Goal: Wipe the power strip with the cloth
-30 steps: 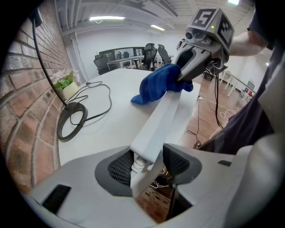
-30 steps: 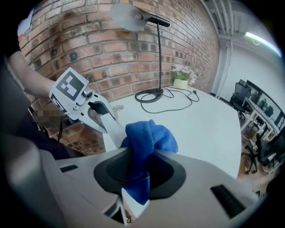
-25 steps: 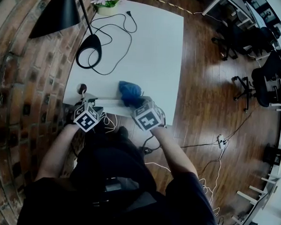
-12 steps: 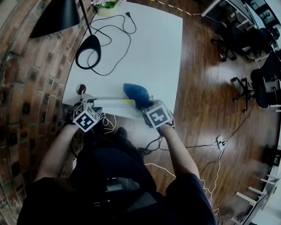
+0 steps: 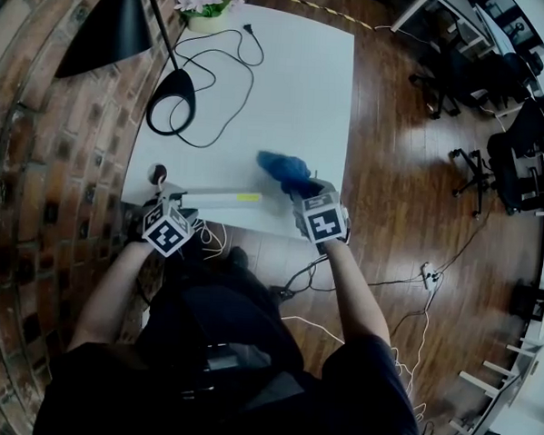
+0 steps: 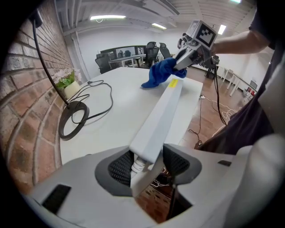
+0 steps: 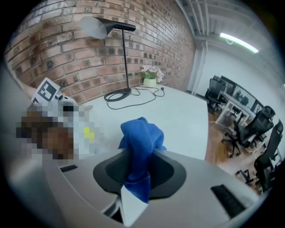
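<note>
Cloth (image 5: pixel 284 170) clears the far end of the power strip (image 5: pixel 220 199) as my right gripper (image 5: pixel 302 190) finishes a pass along it. A second ago the blue bundle sat over the middle of the strip. It has since slid rightward along the top, past the yellow label (image 5: pixel 248 197), and now hangs at the strip's right end near the table (image 5: pixel 288 86) corner. I cannot tell whether it still touches the plastic.

The right jaws stand narrowly apart, pinched on a fold of the cloth, with most of the fabric bunched out in front of them. My left gripper (image 6: pixel 149 167) has not moved. Its jaws are moderately spread and clamped on the near end of the strip where the white cord leaves it, keeping the strip flat along the table's front edge.

I judge that one stroke over the right half is done. The stretch from the middle back to the left gripper looks to be the next thing to wipe.
</note>
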The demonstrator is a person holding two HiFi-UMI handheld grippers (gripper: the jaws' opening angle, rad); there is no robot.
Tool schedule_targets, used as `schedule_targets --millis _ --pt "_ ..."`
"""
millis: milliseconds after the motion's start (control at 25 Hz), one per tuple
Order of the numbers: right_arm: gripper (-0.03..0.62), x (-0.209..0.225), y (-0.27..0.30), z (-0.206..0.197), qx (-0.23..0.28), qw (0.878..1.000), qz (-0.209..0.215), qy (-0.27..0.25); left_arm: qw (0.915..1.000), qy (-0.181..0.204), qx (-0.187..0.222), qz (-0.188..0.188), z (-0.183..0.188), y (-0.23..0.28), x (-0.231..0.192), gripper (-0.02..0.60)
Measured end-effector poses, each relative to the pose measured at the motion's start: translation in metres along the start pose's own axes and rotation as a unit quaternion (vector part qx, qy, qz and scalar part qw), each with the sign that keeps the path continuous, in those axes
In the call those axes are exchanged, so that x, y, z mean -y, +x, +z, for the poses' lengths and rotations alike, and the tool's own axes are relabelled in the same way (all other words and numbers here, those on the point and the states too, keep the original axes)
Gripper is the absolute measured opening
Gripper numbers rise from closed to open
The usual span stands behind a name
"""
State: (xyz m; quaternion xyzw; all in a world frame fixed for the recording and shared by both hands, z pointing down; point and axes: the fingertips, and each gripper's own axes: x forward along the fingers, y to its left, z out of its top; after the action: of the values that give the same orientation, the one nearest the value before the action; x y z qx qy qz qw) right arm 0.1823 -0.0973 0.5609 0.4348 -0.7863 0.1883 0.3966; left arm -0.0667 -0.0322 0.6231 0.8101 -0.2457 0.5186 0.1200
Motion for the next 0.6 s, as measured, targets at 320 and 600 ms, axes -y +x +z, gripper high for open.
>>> schedule_targets --millis 320,600 --pt "0.186 0.004 0.006 0.023 0.066 0.997 -0.017 -0.027 1.0 -0.003 -0.002 0.001 0.0 0.0 -0.001 0.209" --pt "0.311 -0.058 -0.001 0.042 0.093 0.987 0.127 -0.035 1.0 0.001 -0.002 -0.001 -0.001 0.0 -0.001 0.209"
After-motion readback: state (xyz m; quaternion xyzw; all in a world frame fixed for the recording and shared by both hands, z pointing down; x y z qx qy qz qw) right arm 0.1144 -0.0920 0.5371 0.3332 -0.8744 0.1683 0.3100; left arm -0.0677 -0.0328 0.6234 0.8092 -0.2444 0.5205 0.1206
